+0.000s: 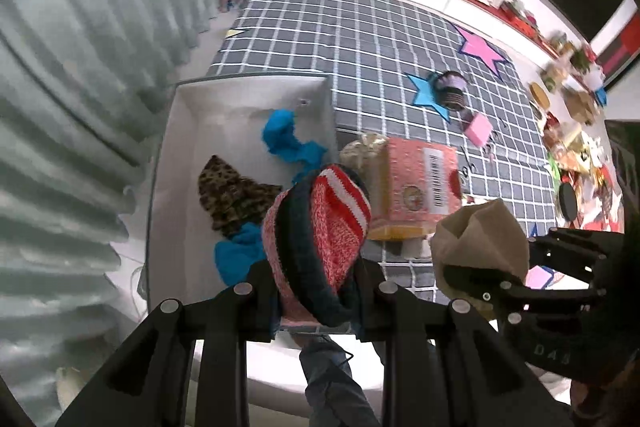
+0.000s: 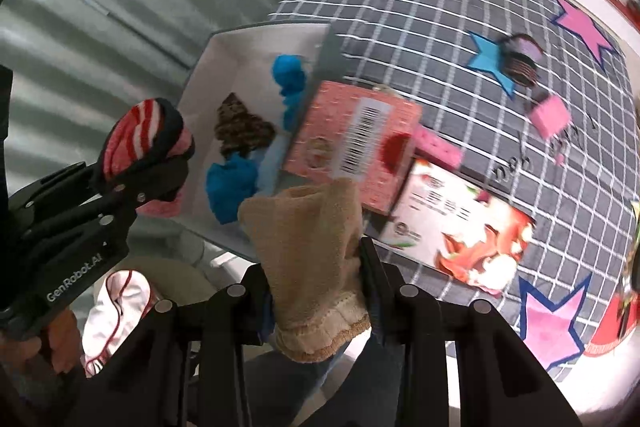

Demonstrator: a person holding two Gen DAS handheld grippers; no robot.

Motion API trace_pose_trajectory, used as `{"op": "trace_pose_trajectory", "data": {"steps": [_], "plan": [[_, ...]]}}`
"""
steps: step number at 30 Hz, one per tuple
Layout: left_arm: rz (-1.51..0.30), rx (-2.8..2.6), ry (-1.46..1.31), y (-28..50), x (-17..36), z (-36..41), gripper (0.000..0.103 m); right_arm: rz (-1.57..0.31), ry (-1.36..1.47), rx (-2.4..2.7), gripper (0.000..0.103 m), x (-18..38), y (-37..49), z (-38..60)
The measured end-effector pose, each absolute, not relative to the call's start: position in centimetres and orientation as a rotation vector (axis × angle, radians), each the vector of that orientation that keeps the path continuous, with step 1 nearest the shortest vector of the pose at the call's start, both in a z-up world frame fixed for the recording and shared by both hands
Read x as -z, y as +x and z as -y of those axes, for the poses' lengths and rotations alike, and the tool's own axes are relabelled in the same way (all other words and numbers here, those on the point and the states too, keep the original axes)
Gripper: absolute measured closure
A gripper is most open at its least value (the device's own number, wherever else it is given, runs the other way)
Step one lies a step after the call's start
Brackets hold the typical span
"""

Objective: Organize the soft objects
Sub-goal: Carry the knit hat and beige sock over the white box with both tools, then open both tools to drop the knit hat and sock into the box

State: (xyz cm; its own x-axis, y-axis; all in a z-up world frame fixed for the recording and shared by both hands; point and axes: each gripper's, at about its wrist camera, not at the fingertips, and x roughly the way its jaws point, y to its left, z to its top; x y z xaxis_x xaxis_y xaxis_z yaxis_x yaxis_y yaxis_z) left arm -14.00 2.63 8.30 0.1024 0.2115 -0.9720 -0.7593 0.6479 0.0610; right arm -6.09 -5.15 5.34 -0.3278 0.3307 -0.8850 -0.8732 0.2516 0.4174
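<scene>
Grey checked tablecloth (image 1: 360, 39) carries a white open box (image 1: 182, 163) holding blue cloth pieces (image 1: 286, 139) and a leopard-print fabric (image 1: 234, 199); the left gripper (image 1: 316, 291) clamps a striped red-and-navy knitted sock (image 1: 320, 227) above the box edge, the right gripper (image 2: 316, 279) pinches a beige sock (image 2: 308, 239) beside a pink cardboard carton (image 2: 356, 143)

striped sock (image 1: 316, 243): coarse knit | beige sock (image 2: 308, 251): soft matt | box (image 1: 180, 155): smooth
</scene>
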Motion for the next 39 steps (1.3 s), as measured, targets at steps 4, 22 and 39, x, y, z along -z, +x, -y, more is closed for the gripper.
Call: {"op": "trace_pose_trajectory", "data": {"steps": [4, 22, 39], "plan": [[-1.267, -0.811, -0.558, -15.5, -8.4, -3.9, 0.075, -1.376, -0.584, -1.396, 0.066, -6.1, -7.4, 3.5], [-1.239, -0.961, -0.628, -17.5, -7.3, -12.0, 0.075, -1.339, -0.620, -1.478, 0.066, -8.5, -10.3, -8.4], [-1.306, -1.023, -0.678, -16.0, -2.4, -17.0, 0.075, -1.394, -0.606, -1.410, 0.066, -6.0, -8.0, -15.2]]}}
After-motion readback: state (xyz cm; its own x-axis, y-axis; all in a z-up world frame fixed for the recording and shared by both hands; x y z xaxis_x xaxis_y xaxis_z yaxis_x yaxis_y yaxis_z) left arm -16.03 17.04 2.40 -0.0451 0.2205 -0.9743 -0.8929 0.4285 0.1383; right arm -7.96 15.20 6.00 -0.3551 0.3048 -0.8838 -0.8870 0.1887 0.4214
